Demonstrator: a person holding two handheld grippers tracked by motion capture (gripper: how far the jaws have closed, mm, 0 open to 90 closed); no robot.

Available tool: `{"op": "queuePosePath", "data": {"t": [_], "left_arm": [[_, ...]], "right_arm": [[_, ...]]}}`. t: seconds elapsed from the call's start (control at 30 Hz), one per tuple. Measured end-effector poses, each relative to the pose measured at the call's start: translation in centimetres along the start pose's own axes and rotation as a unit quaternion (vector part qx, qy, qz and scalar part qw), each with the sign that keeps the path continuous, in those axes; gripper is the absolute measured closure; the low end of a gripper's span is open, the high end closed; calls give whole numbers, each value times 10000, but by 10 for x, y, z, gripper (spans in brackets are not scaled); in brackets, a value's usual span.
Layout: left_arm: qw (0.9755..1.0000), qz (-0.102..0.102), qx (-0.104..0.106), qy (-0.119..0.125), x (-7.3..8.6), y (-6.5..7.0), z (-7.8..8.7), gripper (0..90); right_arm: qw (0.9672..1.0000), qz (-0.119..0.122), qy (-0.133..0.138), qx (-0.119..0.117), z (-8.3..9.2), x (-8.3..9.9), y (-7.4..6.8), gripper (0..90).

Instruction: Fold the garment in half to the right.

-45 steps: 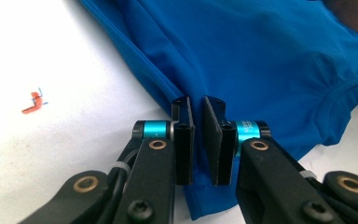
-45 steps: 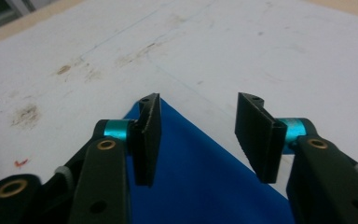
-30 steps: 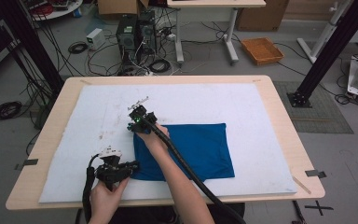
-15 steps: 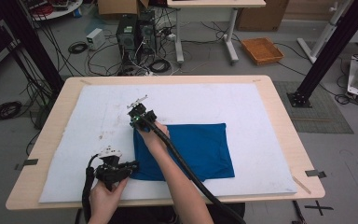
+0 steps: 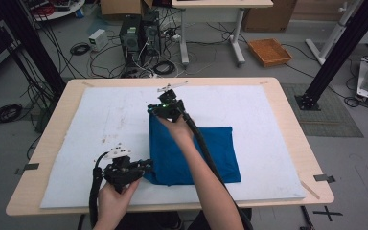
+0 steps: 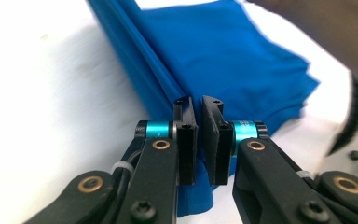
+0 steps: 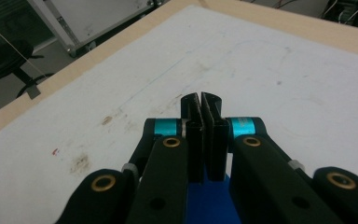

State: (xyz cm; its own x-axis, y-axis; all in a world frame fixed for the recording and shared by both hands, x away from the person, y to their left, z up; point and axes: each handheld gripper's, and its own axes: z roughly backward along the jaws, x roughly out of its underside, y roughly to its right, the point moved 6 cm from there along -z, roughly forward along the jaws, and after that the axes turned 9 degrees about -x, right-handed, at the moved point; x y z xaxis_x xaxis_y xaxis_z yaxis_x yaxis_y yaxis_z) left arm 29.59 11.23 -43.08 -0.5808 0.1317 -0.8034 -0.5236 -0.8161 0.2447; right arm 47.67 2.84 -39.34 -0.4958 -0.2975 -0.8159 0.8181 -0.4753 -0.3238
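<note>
Jaws of the left gripper (image 5: 143,167) are pinched on the near left corner of the blue cloth (image 5: 211,153), whose edge rises taut from the white mat (image 5: 100,120) in the left gripper view (image 6: 242,60). Farther off, the right gripper (image 5: 159,111) grips the far left corner, its jaws having just been closing, with a strip of blue showing beneath them in the right gripper view (image 7: 212,200). That corner is lifted off the mat, while the rest of the cloth lies flat right of centre on the wooden table (image 5: 292,110).
</note>
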Motion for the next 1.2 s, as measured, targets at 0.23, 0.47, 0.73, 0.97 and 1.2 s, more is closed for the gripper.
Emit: {"op": "queuePosePath", "data": {"t": [0.23, 0.47, 0.73, 0.97, 1.2], "left_arm": [[9984, -71, 559, -23, -18, 46, -34, 841], [9958, -49, 902, -163, -24, 82, -75, 842], [9933, -128, 1098, -328, -25, 117, -112, 842], [9924, -114, 1147, -438, -25, 139, -144, 843], [9917, -206, 1140, -557, -25, 153, -165, 843]], "right_arm": [[9998, 118, -40, 184, 55, 8, 26, 887], [9991, 47, -8, 416, 103, 29, 59, 888], [9973, -20, -161, 723, 136, 56, 88, 888], [9956, -46, -352, 870, 148, 71, 106, 888], [9923, -58, -451, 1149, 159, 86, 124, 888]]}}
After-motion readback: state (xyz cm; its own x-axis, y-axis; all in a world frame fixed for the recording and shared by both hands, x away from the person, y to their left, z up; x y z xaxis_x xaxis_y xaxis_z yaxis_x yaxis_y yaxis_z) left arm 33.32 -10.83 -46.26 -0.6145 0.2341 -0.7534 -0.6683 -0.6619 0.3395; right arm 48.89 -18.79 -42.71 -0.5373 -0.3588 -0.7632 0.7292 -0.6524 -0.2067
